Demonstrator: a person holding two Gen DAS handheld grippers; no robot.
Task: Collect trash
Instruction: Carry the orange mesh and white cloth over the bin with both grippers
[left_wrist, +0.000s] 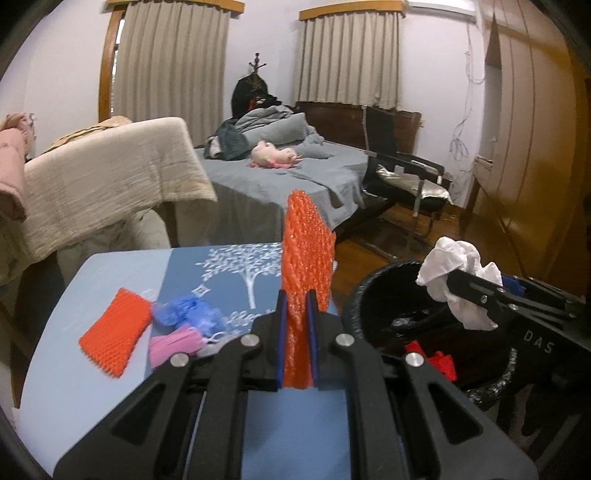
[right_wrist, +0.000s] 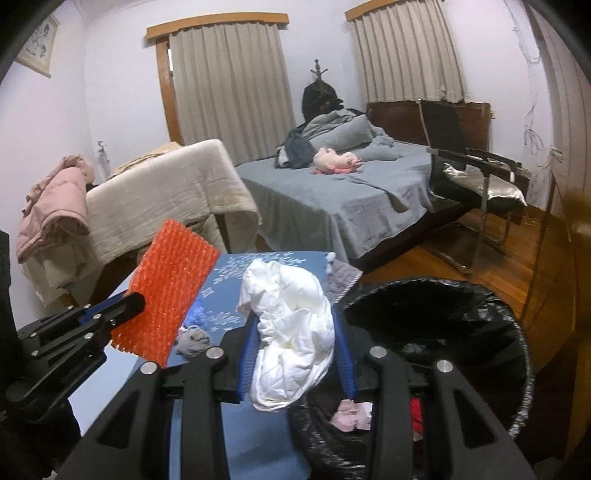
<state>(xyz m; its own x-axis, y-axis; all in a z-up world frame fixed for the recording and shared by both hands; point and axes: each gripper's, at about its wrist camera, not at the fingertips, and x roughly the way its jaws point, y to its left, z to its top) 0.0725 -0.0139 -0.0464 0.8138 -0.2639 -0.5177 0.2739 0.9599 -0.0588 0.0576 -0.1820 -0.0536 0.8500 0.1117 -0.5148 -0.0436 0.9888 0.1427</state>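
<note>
1. The left hand-held gripper (left_wrist: 295, 343) is clamped on an orange foam net sheet (left_wrist: 306, 258), its blue pads pressed nearly together on the sheet's lower edge. The sheet stands upright above the jaws, over the worktop (left_wrist: 66, 369). Judged by how thin it pinches, it is very light, soft and springy. An edge pinch suits it, though it may flop or catch on the liner when let go.

2. The right hand-held gripper (right_wrist: 295, 354) is clamped partway closed on a crumpled white wad (right_wrist: 291, 332), paper or thin plastic, I cannot tell which. It bulges above and below the pads and hangs at the near rim of the bin (right_wrist: 517, 354). It looks light and squashy; a grip across its middle holds it, while a loose one could shed a fold.

3. The bin, lined with a black bag, stands just beside the worktop. It already holds some scraps, red and pink; their number is unclear.

4. Left on the worktop in the left wrist view:
   - one flat orange net piece (left_wrist: 114, 336)
   - one blue crumpled film (left_wrist: 192, 314)
   - one pink scrap (left_wrist: 173, 343) touching it
   - one grey scrap (right_wrist: 192, 341), seen from the right wrist
   All look featherlight; a pinch at a raised fold should do.

5. Orange net pieces outside the bin: two, one held and one lying. White wads: one.
</note>
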